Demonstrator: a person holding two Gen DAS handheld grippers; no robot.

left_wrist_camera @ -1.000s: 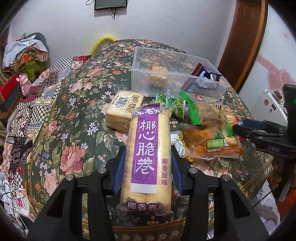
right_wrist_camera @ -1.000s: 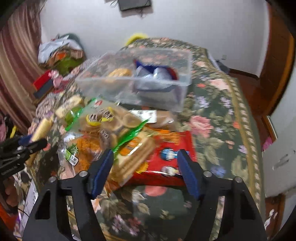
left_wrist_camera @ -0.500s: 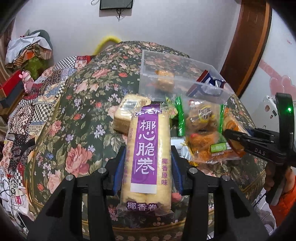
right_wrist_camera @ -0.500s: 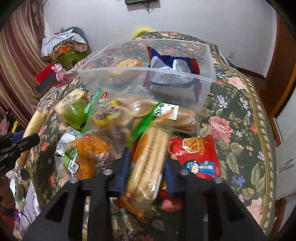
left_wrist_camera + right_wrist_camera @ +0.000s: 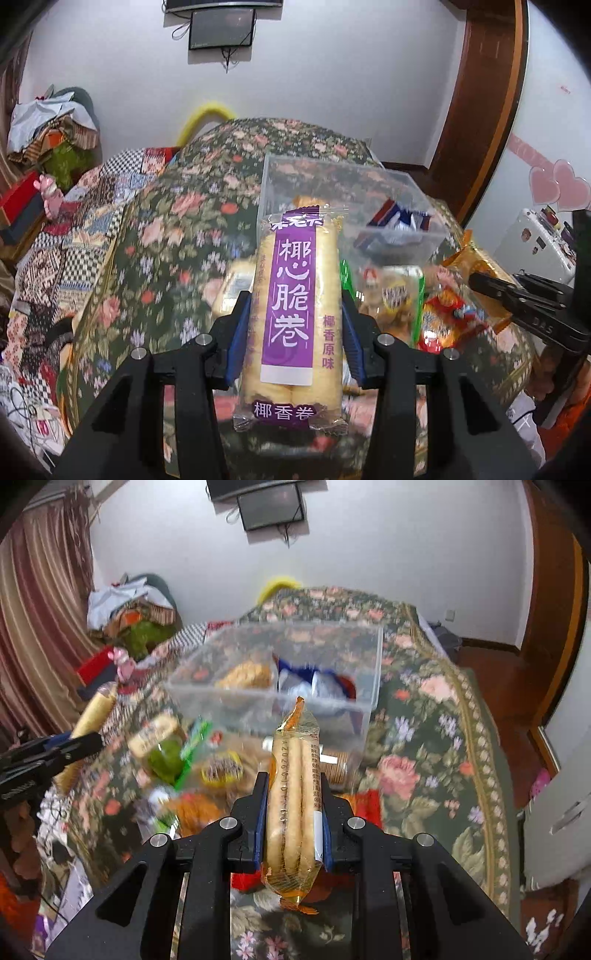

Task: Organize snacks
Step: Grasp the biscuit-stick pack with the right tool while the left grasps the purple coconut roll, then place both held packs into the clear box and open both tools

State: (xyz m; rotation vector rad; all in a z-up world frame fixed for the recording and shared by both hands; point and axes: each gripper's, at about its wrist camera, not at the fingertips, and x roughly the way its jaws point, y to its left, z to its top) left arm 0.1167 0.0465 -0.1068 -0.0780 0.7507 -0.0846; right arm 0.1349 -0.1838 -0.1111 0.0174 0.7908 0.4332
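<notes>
My left gripper [image 5: 293, 332] is shut on a purple-labelled pack of coconut rolls [image 5: 295, 295], held lengthwise above the floral table. My right gripper [image 5: 293, 805] is shut on a narrow orange-edged pack of biscuit sticks [image 5: 293, 790], lifted off the snack pile. A clear plastic bin [image 5: 288, 672] stands beyond both, with a bun pack [image 5: 245, 674] and a blue-and-white bag [image 5: 314, 681] inside. In the left wrist view the right gripper [image 5: 517, 299] shows at the right edge; in the right wrist view the left gripper [image 5: 51, 751] shows at the left with the roll pack [image 5: 92, 716].
Loose snacks lie in front of the bin: a green-striped pastry bag [image 5: 218, 768], an orange snack bag [image 5: 195, 808], a red packet [image 5: 447, 325] and a tan cake pack [image 5: 155, 734]. The floral tablecloth [image 5: 424, 738] runs to the right. Clutter and a curtain [image 5: 40, 602] sit left.
The right gripper closed on the biscuit stick pack and lifted it off the pile. The left gripper rose with the coconut roll pack, toward the bin.
</notes>
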